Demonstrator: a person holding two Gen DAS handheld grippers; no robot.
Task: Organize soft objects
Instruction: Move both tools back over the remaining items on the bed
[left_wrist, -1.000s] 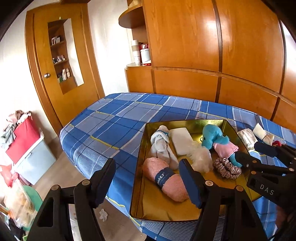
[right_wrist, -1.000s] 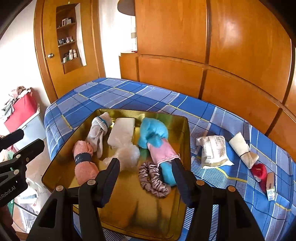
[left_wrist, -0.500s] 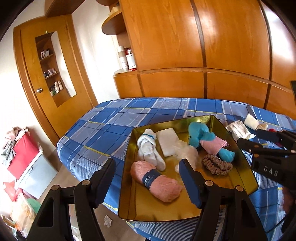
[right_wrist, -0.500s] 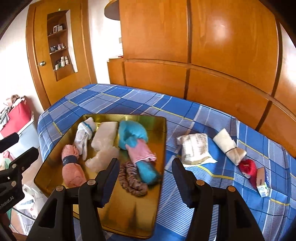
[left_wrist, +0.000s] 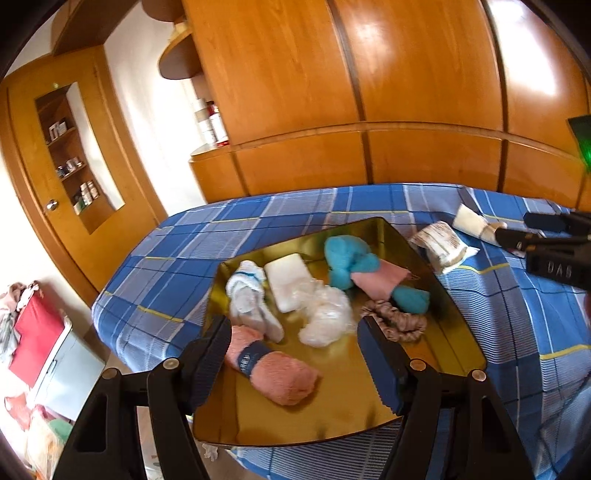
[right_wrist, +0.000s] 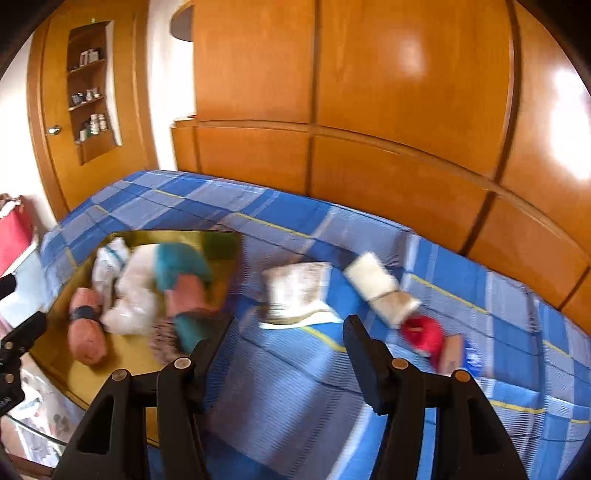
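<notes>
A gold tray (left_wrist: 347, 413) lies on the blue plaid bed and holds a pink rolled towel (left_wrist: 273, 369), white socks (left_wrist: 251, 306), a white block (left_wrist: 288, 280), a white fluffy wad (left_wrist: 325, 317), a teal and pink plush (left_wrist: 365, 273) and a scrunchie (left_wrist: 399, 321). My left gripper (left_wrist: 295, 354) is open and empty over the tray's near part. My right gripper (right_wrist: 288, 347) is open and empty above the bed, right of the tray (right_wrist: 122, 354). On the bed lie a printed white packet (right_wrist: 295, 291), a white tied roll (right_wrist: 380, 291) and a red soft item (right_wrist: 423, 332).
A wooden wardrobe wall (left_wrist: 369, 92) runs behind the bed. A wooden door (left_wrist: 66, 177) stands at left. A red and grey box (left_wrist: 37, 339) sits on the floor left of the bed. A small carton (right_wrist: 452, 354) lies by the red item.
Both grippers have swung to the right. The right wrist view is now blurred, with the tray moved to its left and the packet, roll and red item ahead. Both stay open.
</notes>
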